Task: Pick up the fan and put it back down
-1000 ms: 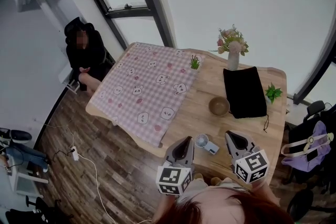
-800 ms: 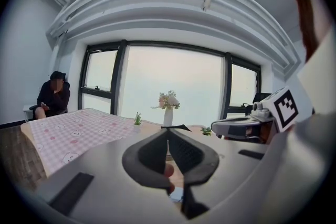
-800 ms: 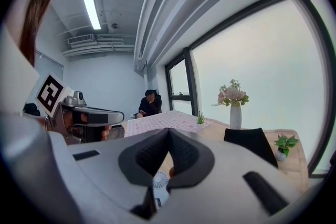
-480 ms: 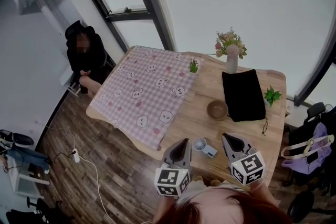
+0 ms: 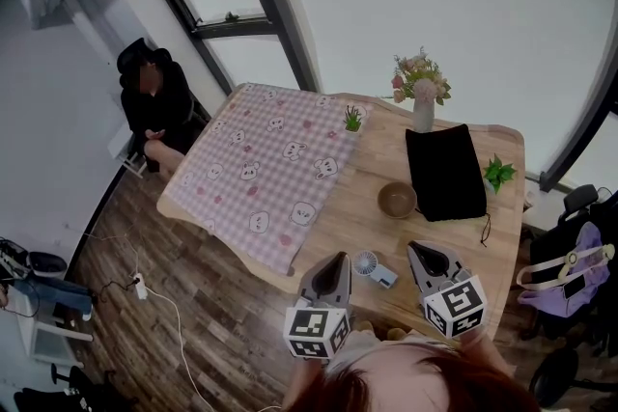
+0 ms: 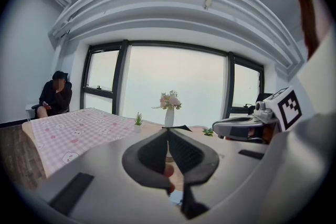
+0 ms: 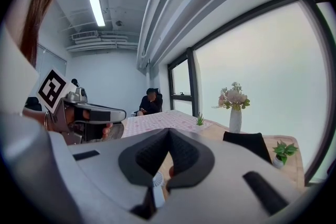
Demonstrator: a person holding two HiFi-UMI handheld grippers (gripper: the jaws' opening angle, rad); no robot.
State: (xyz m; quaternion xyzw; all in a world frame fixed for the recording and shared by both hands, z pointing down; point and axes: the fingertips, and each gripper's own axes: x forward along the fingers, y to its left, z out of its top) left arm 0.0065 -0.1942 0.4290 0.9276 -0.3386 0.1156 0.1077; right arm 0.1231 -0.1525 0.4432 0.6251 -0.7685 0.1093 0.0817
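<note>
The small white handheld fan (image 5: 371, 265) lies flat on the pale wooden tabletop (image 5: 377, 167) between the left tongs (image 5: 337, 259) and right tongs (image 5: 416, 250), both closed on nothing, so a reach without opening would likely shove it off the near edge.

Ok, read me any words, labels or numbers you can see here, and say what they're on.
None readable: no words, brands or numbers show.
On the left gripper and right gripper: black-and-white square markers, patterns not text.
On the tablecloth: cartoon faces, no lettering.
</note>
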